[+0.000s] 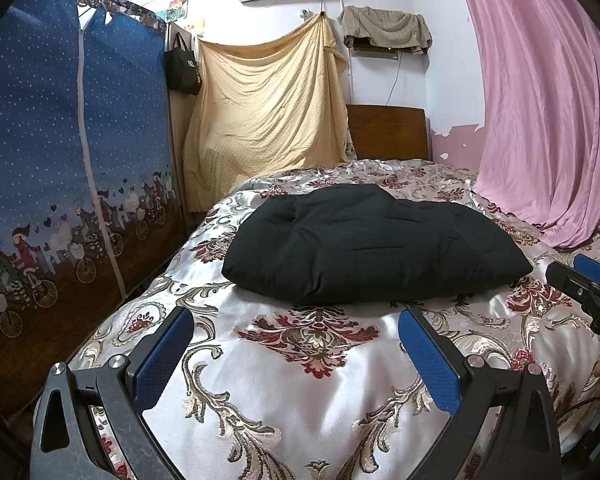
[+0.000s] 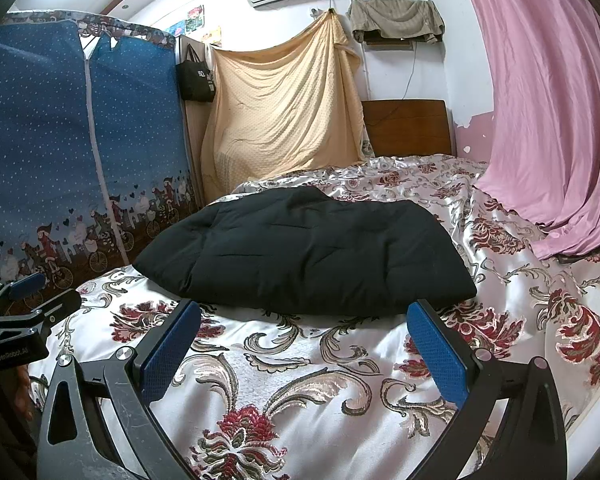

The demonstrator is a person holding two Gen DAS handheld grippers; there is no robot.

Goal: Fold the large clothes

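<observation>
Left wrist view puts the black quilted garment [image 1: 376, 244] at your twelve o'clock, lying in a puffy folded bundle on the floral satin bedspread [image 1: 308, 360], its near edge well ahead of your fingertips. From your right wrist view the same bundle [image 2: 308, 256] sits at about eleven o'clock, its right corner just beyond the right blue pad. Nothing touches it.

Your left gripper [image 1: 296, 348] has its jaws spread wide, with the blue pads [image 1: 164, 360] facing each other across bare bedspread and gripping nothing. Your right gripper [image 2: 304, 340] is spread just as wide above the bedspread [image 2: 300, 380] and holds nothing either. Each gripper shows in the other's camera: the right one at three o'clock in the left view, the left one at nine o'clock in the right view.

Farther out, a blue fabric wardrobe [image 1: 68, 152] with a bicycle print stands at ten o'clock, a yellow sheet [image 1: 268, 104] hangs at twelve, a wooden headboard [image 1: 388, 132] sits just right of it, and a pink curtain [image 1: 540, 100] falls at two o'clock, its hem resting on the bed.
</observation>
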